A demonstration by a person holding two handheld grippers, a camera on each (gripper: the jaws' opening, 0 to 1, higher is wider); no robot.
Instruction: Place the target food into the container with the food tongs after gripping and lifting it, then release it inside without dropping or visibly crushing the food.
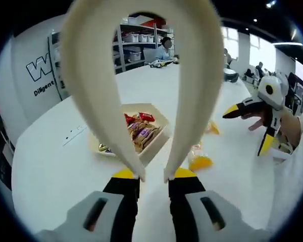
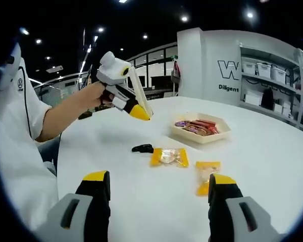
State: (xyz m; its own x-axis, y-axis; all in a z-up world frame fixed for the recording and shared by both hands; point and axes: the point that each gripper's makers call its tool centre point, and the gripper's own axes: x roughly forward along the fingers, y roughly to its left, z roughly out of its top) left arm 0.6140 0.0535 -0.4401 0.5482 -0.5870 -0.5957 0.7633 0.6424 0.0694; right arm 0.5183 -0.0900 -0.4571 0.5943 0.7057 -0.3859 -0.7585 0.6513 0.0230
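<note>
Resting on the white counter (image 2: 272, 166), the tray (image 2: 201, 133) holds wrapped snacks (image 2: 196, 126). Left of it in the right gripper view lie a black piece (image 2: 143, 148) and two yellow-wrapped foods (image 2: 168, 157), (image 2: 207, 176). The left gripper (image 2: 139, 112), raised in a hand, clamps cream tongs (image 1: 141, 75) in narrow jaws. The right gripper (image 2: 159, 194) jaws stand wide, empty.

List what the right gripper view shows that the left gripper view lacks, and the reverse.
Right gripper view: a small black object on the table, the left gripper in a hand, and a white sleeve.
Left gripper view: the right gripper seen from outside, its jaws apart, and a person seated by the shelves.
Both: the cream tongs, the snack tray, two yellow packets and the white table.
</note>
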